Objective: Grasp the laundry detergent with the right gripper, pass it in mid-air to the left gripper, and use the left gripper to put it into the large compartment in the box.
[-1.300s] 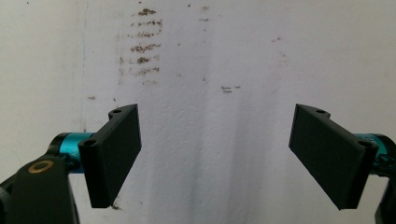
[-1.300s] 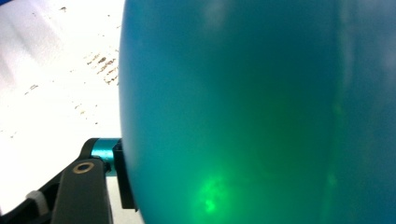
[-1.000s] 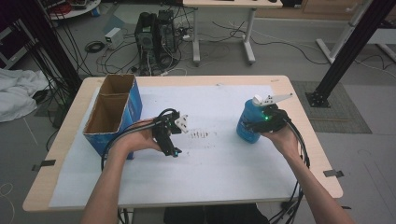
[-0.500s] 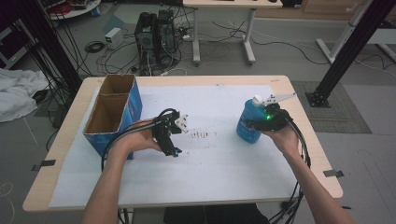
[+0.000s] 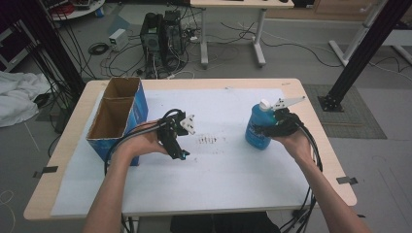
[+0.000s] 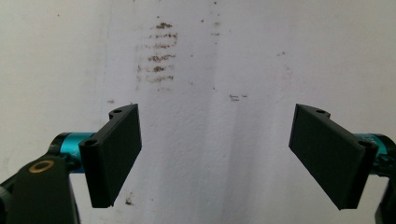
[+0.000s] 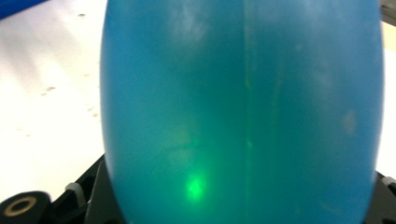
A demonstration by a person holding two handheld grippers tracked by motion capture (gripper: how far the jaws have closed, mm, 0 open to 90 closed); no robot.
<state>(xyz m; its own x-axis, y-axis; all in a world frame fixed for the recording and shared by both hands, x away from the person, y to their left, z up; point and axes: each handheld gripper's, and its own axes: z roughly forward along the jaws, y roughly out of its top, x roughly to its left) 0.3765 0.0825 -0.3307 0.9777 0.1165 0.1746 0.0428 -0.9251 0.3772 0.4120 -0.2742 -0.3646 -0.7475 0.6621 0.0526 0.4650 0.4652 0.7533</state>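
Observation:
A blue bottle (image 5: 257,128) with a white cap stands upright on the white sheet at the table's right. My right gripper (image 5: 270,130) holds it from the right side; its jaws have just been closing and now press on the bottle (image 7: 243,112), which sits between them. My left gripper (image 5: 179,154) hovers over the sheet left of centre, pointing down. Its two black jaws stand wide apart with nothing between them, so the left gripper (image 6: 215,140) is open. A patch of brown smudges (image 5: 208,140) marks the sheet beside it, and the smudges (image 6: 158,51) lie just ahead of the jaws.
An open cardboard box with blue sides (image 5: 116,116) stands at the table's left, close to the left forearm. The white sheet (image 5: 218,184) covers most of the wooden table (image 5: 311,102). Cables trail from both grippers off the near edge.

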